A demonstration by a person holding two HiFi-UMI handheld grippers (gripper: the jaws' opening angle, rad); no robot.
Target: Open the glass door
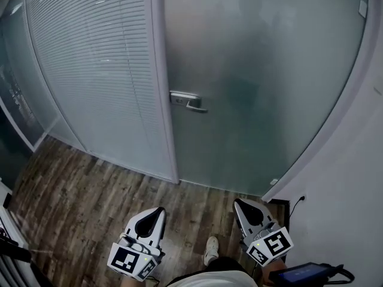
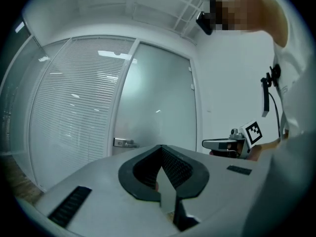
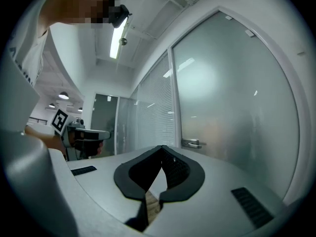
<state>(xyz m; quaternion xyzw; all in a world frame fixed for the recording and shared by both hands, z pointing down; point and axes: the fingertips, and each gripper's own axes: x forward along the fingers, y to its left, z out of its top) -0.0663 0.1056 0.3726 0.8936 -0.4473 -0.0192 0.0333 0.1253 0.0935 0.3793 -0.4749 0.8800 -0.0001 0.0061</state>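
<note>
The frosted glass door (image 1: 263,82) stands closed in its white frame, with a metal lever handle (image 1: 188,101) at its left edge. Both grippers are low in the head view, well short of the door and pointing toward it. My left gripper (image 1: 158,211) has its jaws together with nothing between them, and so does my right gripper (image 1: 239,203). In the left gripper view the handle (image 2: 124,143) shows far ahead beyond the shut tips (image 2: 161,151). The right gripper view has the handle (image 3: 192,143) ahead and to the right of its tips (image 3: 162,150).
A glass partition with white blinds (image 1: 90,70) adjoins the door on the left. A white wall (image 1: 353,190) with a socket and cable (image 1: 299,200) closes in on the right. Below lie the wood floor (image 1: 78,196), the person's shoe (image 1: 210,250) and a dark device (image 1: 305,272).
</note>
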